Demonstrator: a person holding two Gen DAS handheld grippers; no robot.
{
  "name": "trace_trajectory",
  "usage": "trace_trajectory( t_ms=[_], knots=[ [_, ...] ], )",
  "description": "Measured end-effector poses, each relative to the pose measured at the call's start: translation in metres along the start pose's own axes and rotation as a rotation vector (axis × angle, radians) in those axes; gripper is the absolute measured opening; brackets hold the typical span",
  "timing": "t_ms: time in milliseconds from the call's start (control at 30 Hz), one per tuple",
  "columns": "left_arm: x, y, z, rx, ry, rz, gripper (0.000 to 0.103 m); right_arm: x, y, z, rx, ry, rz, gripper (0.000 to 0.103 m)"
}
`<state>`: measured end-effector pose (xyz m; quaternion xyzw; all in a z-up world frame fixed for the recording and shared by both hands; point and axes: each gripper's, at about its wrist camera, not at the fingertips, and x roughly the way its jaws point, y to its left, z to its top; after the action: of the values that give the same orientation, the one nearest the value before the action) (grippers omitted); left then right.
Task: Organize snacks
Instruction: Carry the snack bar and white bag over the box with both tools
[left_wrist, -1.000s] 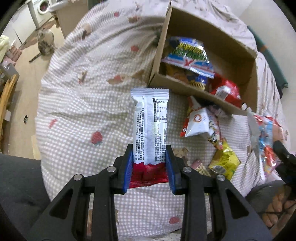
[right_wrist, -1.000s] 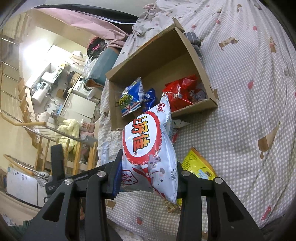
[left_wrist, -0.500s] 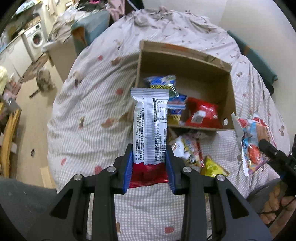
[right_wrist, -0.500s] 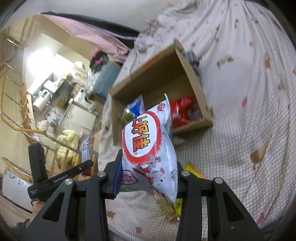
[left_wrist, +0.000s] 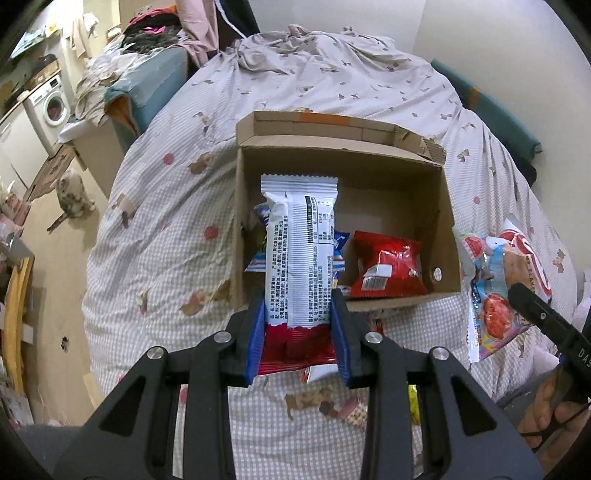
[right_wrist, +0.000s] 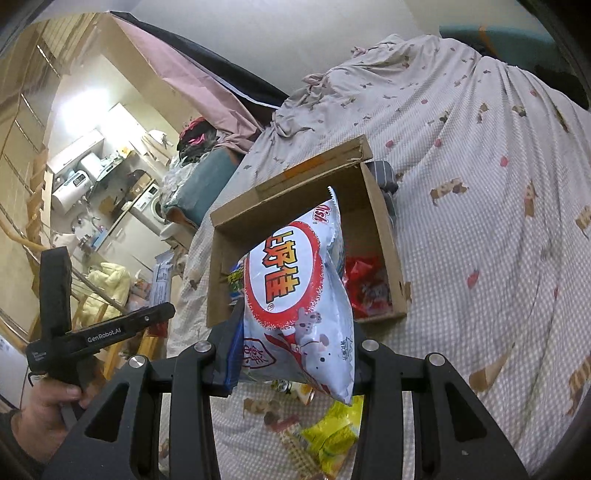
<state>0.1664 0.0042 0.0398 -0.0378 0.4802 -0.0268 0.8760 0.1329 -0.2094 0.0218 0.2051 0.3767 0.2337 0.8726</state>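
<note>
My left gripper (left_wrist: 299, 332) is shut on a long white and red snack packet (left_wrist: 301, 254), held upright in the air in front of an open cardboard box (left_wrist: 448, 206) on the bed. The box holds a red bag (left_wrist: 388, 266) and blue packets (left_wrist: 340, 243). My right gripper (right_wrist: 291, 354) is shut on a white and red chip bag (right_wrist: 291, 288), held above the bed before the same box (right_wrist: 384, 229). That bag also shows at the right of the left wrist view (left_wrist: 495, 288).
Loose snacks lie on the checked bedsheet near me, among them a yellow bag (right_wrist: 332, 432). A cat (left_wrist: 74, 192) sits on the floor left of the bed. A washing machine (left_wrist: 51, 103) and a cluttered sofa stand beyond.
Both grippers have risen and pulled back with their packets, so the box now looks smaller and farther. The grips have not changed.
</note>
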Motion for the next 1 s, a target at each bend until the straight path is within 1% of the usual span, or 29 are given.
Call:
trace_trajectory(
  t_ms=[200, 400, 567, 733, 833, 1000],
  knots=[
    [0.021, -0.012, 0.016, 0.015, 0.012, -0.009, 0.028, 0.02, -0.001, 0.017, -0.041, 0.007, -0.032, 0.041],
    [0.043, -0.03, 0.031, 0.039, 0.028, -0.021, 0.028, 0.048, -0.01, 0.036, -0.061, 0.035, -0.065, 0.041],
    [0.063, -0.043, 0.042, 0.048, 0.046, -0.028, 0.029, 0.073, -0.012, 0.049, -0.091, 0.058, -0.069, 0.041],
    [0.081, -0.05, 0.05, 0.072, 0.06, -0.002, 0.029, 0.1, -0.009, 0.059, -0.128, 0.088, -0.085, 0.041],
    [0.093, -0.053, 0.057, 0.072, 0.076, -0.001, 0.029, 0.114, -0.01, 0.063, -0.135, 0.104, -0.088, 0.042],
    [0.104, -0.059, 0.062, 0.098, 0.079, -0.002, 0.029, 0.121, -0.015, 0.064, -0.118, 0.128, -0.09, 0.043]
  ],
)
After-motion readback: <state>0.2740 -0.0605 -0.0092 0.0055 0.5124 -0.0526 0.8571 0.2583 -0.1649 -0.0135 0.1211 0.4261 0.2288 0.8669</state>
